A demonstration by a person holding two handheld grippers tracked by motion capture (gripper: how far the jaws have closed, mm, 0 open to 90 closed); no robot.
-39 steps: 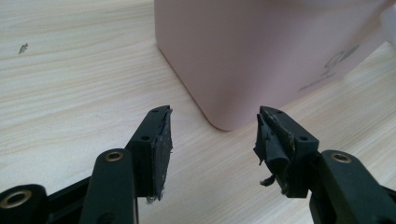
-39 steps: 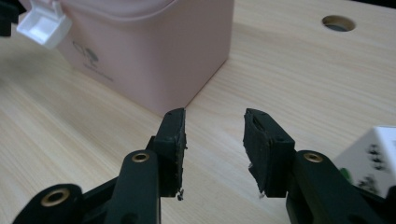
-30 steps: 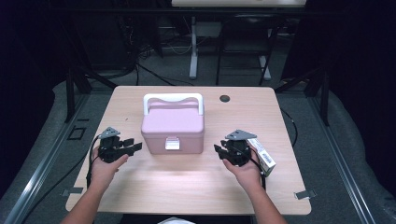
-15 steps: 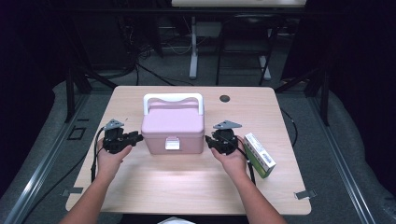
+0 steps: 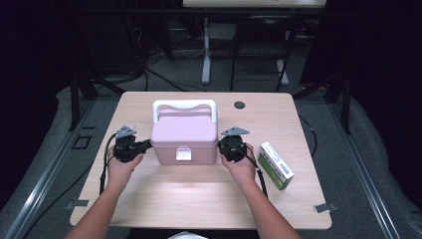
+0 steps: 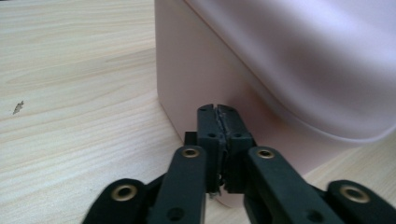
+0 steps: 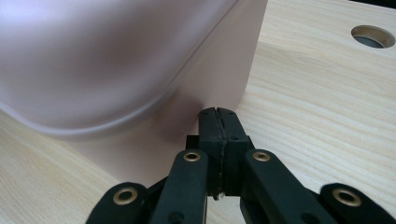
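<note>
The pink box (image 5: 185, 134) stands mid-table (image 5: 199, 199), white handle at its back. The left gripper (image 5: 145, 145) and right gripper (image 5: 222, 148) press against its two sides, each with its fingers (image 6: 218, 122) closed together on nothing. A green carton (image 5: 275, 165) lies near the right hand (image 5: 242, 168).

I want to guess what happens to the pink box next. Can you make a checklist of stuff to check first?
1. Left gripper shut, nothing between its jaws: ok, the jaws have just closed.
2. Right gripper shut, nothing between its jaws: ok, the jaws have just closed too.
3. One gripper at each side of the pink box: ok.
4. Tips really pressing the box walls: cannot tell, they are very near.
5. Lid down and white latch closed: ok, it looks so.
6. Green and white carton out of the way: ok, it lies apart on the table.
</note>
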